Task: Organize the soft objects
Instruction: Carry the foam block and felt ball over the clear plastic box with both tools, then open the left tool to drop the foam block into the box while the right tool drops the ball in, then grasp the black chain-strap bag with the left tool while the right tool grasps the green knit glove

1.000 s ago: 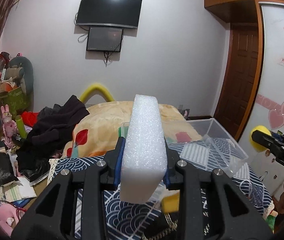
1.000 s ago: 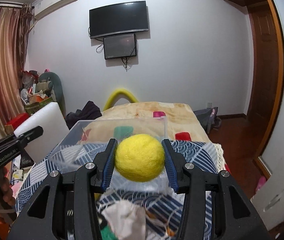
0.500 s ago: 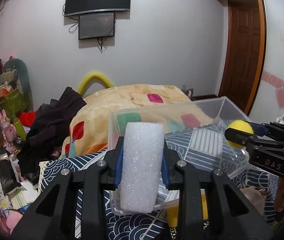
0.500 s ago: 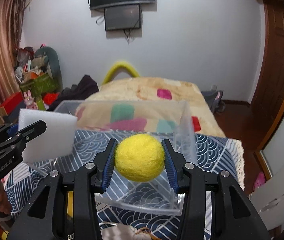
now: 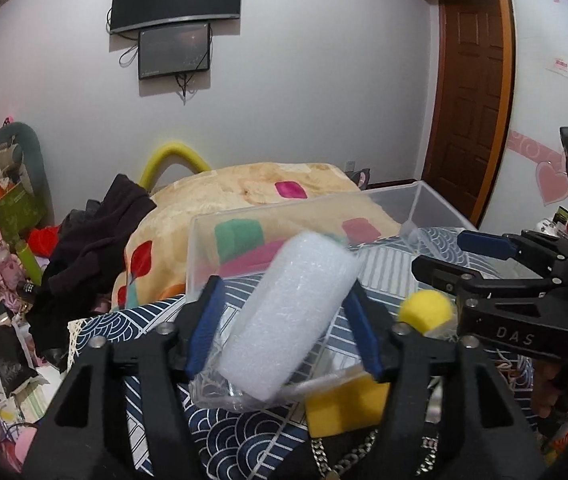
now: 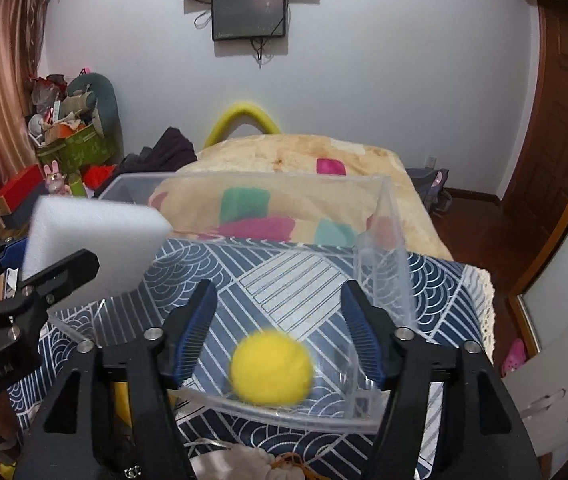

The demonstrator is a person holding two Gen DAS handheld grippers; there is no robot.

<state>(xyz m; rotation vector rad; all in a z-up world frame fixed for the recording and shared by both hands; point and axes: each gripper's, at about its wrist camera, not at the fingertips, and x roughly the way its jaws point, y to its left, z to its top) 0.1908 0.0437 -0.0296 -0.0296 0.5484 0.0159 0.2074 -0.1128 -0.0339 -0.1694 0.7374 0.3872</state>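
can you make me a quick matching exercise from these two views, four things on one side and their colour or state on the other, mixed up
Things:
1. foam block
2. ball
3. box
4. left hand-held gripper

Colour or state:
a. clear plastic, standing on the patterned cloth
b. yellow, blurred, low inside the box
c. white, tilted between two blue pads
d. open, fingers spread apart

Pairs: 1-c, 2-b, 3-a, 4-d
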